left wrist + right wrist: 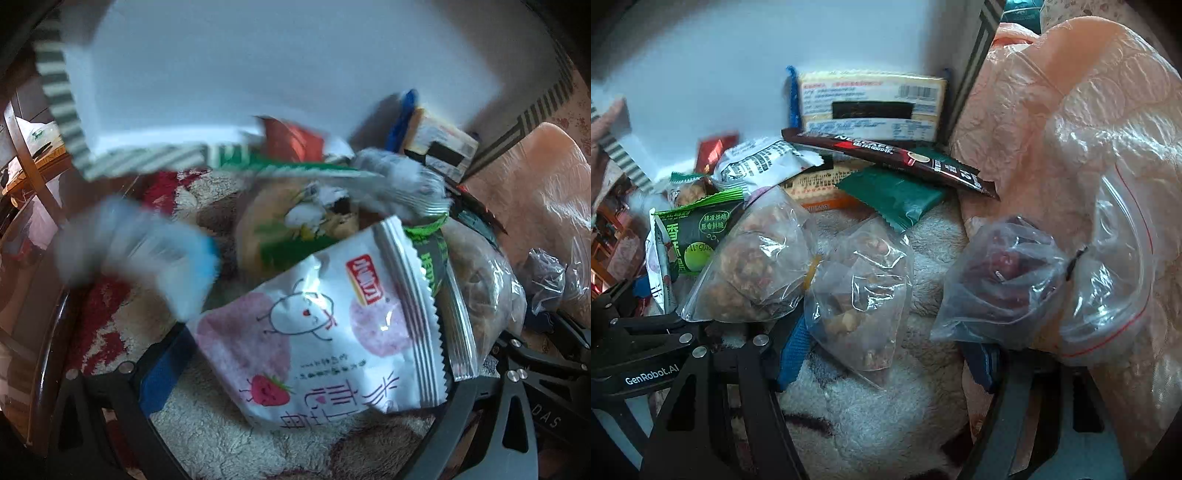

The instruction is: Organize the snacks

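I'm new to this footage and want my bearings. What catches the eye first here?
The white strawberry snack packet fills the left wrist view, lying between the left gripper's open fingers. In the right wrist view, clear bags of nuts lie on the fluffy rug, with a dark coffee stick behind.

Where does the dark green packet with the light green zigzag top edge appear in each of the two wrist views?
Left wrist view: the dark green packet peeks out right of centre, mostly hidden behind the white strawberry packet.
Right wrist view: it lies at the left, fully readable, beside a clear bag of nuts.
Shared landmark: the yellow box against the white wall.
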